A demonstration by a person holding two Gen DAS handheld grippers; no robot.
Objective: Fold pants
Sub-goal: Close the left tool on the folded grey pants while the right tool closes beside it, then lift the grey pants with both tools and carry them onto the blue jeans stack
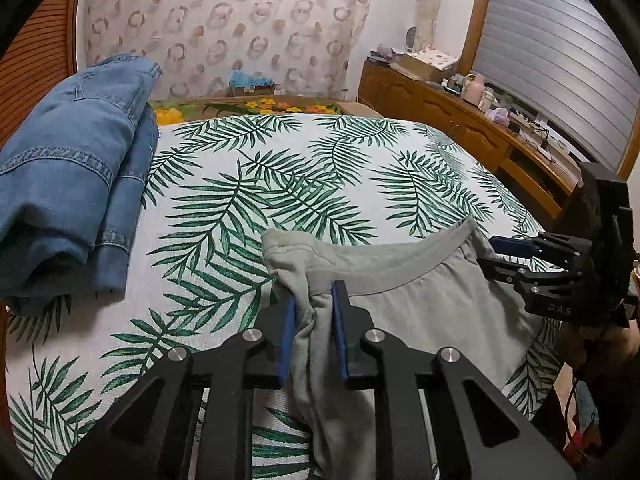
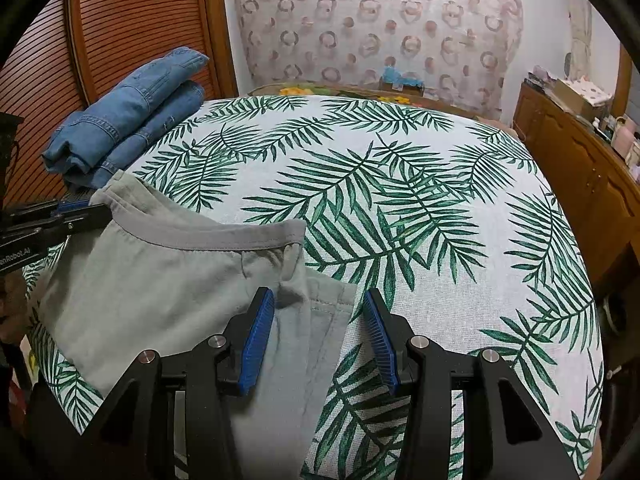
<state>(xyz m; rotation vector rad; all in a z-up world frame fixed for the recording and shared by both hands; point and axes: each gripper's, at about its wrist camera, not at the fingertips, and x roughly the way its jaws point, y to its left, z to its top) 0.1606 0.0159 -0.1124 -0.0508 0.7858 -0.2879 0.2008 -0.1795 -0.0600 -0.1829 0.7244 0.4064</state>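
I have two grippers at work on one pair of grey pants point(image 1: 420, 300), which lies at the near edge of the bed point(image 1: 320, 168) with its waistband on the far side. Nearest to me in the left wrist view, my left gripper point(image 1: 314, 320) has its two blue-padded fingers point(image 1: 287, 332) clamped on a bunched fold of the grey cloth at the left end of the waistband, and the fabric hangs down between them toward me. In the right wrist view my right gripper point(image 2: 320, 332) has its two fingers point(image 2: 256, 344) spread apart, with the right end of the pants lying in the gap between them; the left pad is just beside the cloth, and I cannot tell whether it touches. Each gripper also shows in the other's view, at the opposite end of the waistband. Beyond the pants the bed's white cover with green palm leaves stretches away bare to its far edge. At the far left corner sits one folded stack of blue jeans point(image 1: 76, 168), well apart from the grey pair. Along the right side, past the bed, runs one long wooden cabinet point(image 1: 460, 116) with many small items on top, too small to count.
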